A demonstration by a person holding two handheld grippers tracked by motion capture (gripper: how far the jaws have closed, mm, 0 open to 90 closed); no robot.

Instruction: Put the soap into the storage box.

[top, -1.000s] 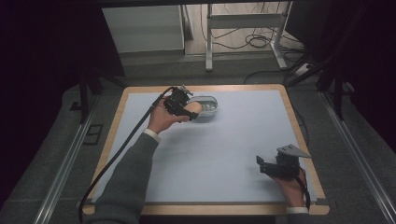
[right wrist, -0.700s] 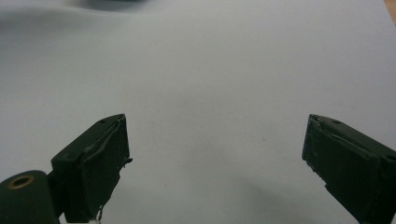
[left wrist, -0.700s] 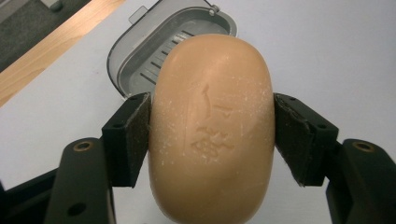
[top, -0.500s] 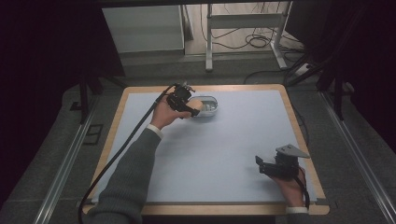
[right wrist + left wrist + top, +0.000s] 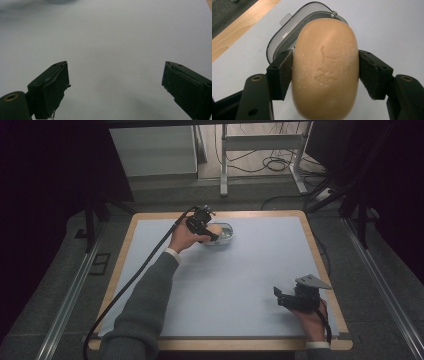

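- High view first: the worktop, a pale blue sheet on a wooden board, carries one dish near its far edge and a tool at each end of the scene.
- Person's left arm, in a grey sleeve, reaches across the sheet further than a second ago; the hand has travelled toward the far edge and sunk a little, so the load now hangs right over the dish instead of just short of it.
- Left tool is clamped on the bar of soap; the left gripper view shows both black pads pressed flat against the bar's long sides, and the grip looks no different from the earlier frames.
- Right tool sits near the worktop's near right corner, jaws spread wide with nothing between them, above bare sheet; it is in the same spot as before.
- Soap dish, an oval grey-rimmed tray, lies directly behind and beneath the bar in the left gripper view.
- Judged from this, the carry is nearly over: what remains is lowering the bar into the dish and releasing it, keeping the bar lined up with the oval.
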